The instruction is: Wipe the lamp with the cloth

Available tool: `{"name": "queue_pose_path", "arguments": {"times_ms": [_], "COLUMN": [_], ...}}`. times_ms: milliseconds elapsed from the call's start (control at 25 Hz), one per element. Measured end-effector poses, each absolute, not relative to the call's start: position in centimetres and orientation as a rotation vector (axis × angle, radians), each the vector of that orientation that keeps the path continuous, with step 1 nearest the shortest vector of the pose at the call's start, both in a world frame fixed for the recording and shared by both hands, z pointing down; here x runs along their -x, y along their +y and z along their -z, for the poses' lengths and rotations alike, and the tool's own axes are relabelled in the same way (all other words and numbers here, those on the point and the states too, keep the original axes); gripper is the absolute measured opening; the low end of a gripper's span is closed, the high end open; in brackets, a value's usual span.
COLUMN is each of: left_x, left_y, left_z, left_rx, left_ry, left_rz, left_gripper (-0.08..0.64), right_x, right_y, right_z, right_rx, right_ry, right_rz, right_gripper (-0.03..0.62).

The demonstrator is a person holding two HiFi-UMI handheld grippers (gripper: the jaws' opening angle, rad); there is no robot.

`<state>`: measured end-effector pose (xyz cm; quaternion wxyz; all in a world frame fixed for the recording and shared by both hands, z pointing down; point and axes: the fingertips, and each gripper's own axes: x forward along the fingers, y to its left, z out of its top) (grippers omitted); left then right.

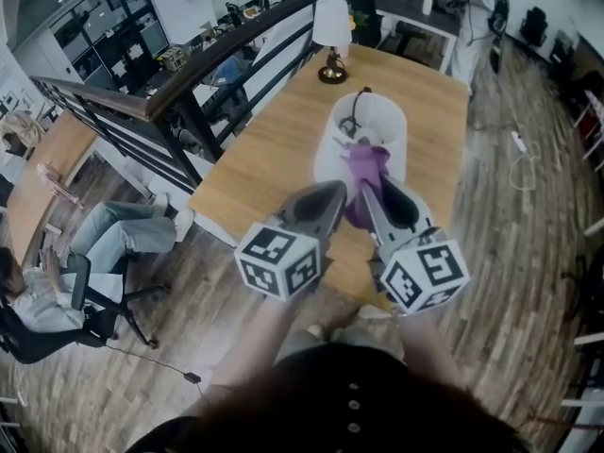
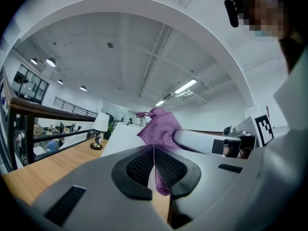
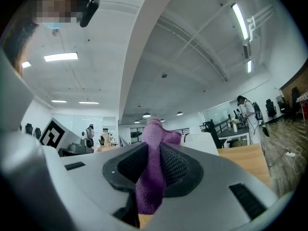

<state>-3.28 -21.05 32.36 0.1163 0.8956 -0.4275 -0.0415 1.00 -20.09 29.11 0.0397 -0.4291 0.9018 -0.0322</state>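
Note:
A small table lamp (image 1: 331, 36) with a white shade and dark base stands at the far end of the wooden table (image 1: 264, 149); it also shows in the left gripper view as the lamp (image 2: 100, 128). My right gripper (image 1: 368, 189) is shut on a purple cloth (image 1: 364, 170), which hangs over the near end of a white tub (image 1: 377, 121). In the right gripper view the cloth (image 3: 152, 177) is pinched between the jaws of the right gripper (image 3: 153, 163). My left gripper (image 1: 340, 191) sits just left of it, and in its own view the left gripper (image 2: 154, 161) is shut, pads touching, with the cloth (image 2: 159, 126) just beyond.
A dark cable (image 1: 351, 119) lies in the tub. A dark railing (image 1: 189, 88) runs along the table's left side, with seated people (image 1: 113, 239) below it. A person (image 1: 472, 17) stands by a desk at the far right. Wooden floor surrounds the table.

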Motion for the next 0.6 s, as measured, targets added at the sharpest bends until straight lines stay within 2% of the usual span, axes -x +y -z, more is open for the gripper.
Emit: {"name": "queue_pose_path", "arguments": {"times_ms": [600], "left_x": [7.9], "left_y": [-25.1], "left_z": [-27.9], "left_rx": [-2.674], "left_ry": [-1.362], "left_rz": [0.195], "left_gripper": [0.015], "right_x": [5.0], "right_y": [-24.4], "right_z": [-25.2], "right_rx": [1.196], "right_ry": [2.779], "right_rz": [-0.011], "right_gripper": [0.086]}}
